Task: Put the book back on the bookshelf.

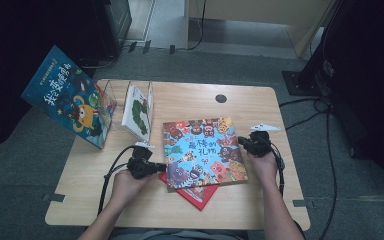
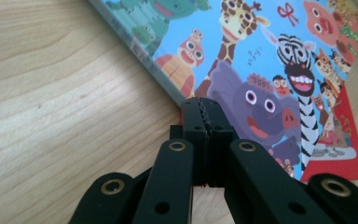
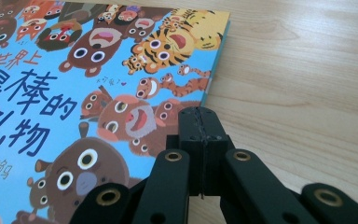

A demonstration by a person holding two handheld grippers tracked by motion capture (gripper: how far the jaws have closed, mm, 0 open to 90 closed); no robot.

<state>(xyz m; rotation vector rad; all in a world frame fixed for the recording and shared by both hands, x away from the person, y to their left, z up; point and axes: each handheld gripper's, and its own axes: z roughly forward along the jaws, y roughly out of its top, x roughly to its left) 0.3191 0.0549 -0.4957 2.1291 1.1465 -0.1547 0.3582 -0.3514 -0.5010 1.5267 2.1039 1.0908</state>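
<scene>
A colourful animal picture book (image 1: pixel 202 150) lies flat on the wooden table (image 1: pixel 105 200), on top of a red book (image 1: pixel 197 194) whose corner sticks out at the front. My left gripper (image 1: pixel 161 166) is at the picture book's left edge, jaws shut with nothing between them. In the left gripper view its tips (image 2: pixel 204 105) sit over the edge of the picture book (image 2: pixel 261 56), with the red book (image 2: pixel 349 140) beyond. My right gripper (image 1: pixel 241 141) is at the book's right edge, also shut and empty. Its tips (image 3: pixel 198 114) rest by the edge of the picture book (image 3: pixel 74 93).
At the back left, a clear stand holds a blue picture book (image 1: pixel 67 95) leaning outward and a white book with a caterpillar (image 1: pixel 137 112). A dark round hole (image 1: pixel 221 98) is in the tabletop at the back. Cables trail off both sides.
</scene>
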